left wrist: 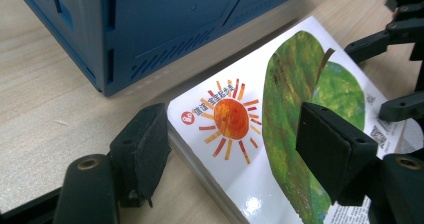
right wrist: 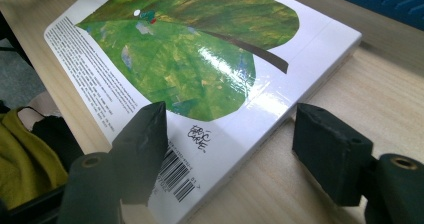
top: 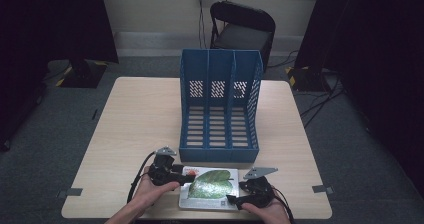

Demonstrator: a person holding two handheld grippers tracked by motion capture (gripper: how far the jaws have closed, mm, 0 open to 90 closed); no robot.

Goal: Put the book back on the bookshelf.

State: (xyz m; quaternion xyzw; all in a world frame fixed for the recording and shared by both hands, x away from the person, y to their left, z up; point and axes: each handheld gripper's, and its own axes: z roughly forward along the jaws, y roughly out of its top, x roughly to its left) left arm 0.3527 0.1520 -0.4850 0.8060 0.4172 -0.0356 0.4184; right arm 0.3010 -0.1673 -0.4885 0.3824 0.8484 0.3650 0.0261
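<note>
One book [top: 210,189] on the table [top: 140,119], lying flat at the near edge, six o'clock from the table's middle: glossy white cover, a big painted green leaf, an orange sun at one corner, a barcode at another. Two grippers are on it. The left gripper [top: 181,176] sits at the book's nine o'clock, its two blocky black jaws spread around the sun corner; in the left gripper view [left wrist: 225,139] one pad stands just off the page edges and the other hangs above the cover, so that grip is released, nothing pinched. The right gripper [top: 235,200] is at the book's four o'clock; in the right gripper view [right wrist: 225,139] its jaws straddle the barcode corner, the right pad clearly apart from the edge, again loose. Both carry one grey three-cornered plate. Two hands, one per gripper. The table is pale wood grain, rounded corners. Farther out, at twelve o'clock, one blue plastic file rack [top: 220,106]: three compartments, slotted floor, perforated walls, standing just beyond the book. Beyond the table, one dark folding chair [top: 242,29].
</note>
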